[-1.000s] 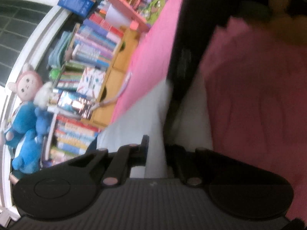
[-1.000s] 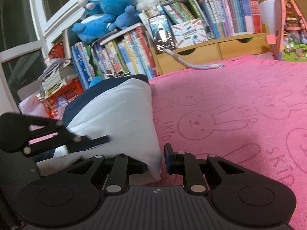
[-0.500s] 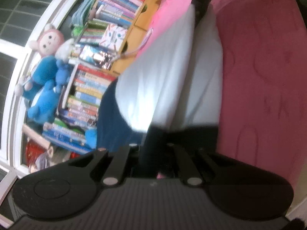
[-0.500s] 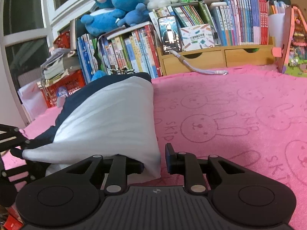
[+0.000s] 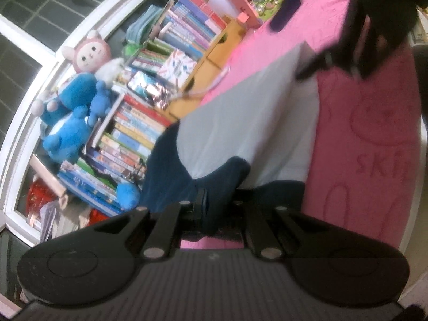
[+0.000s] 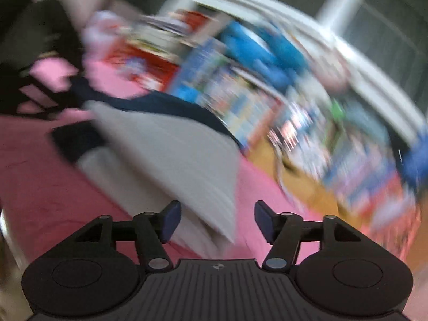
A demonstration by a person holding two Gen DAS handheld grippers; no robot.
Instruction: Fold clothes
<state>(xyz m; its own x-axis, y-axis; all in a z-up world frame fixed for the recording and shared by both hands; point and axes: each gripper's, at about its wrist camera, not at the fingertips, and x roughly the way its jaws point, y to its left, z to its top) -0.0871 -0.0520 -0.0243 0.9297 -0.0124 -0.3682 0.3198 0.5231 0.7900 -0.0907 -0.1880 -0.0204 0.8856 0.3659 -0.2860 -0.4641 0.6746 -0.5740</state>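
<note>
On the pink cloth (image 5: 374, 123), a shirt's (image 5: 248, 123) navy edge is clamped by the left gripper (image 5: 218, 208); the right gripper (image 6: 216, 224) is held open.

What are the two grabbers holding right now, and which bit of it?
The left hand-held gripper pinches the navy sleeve end of the white and navy shirt. The right hand-held gripper is open, holding nothing.
</note>
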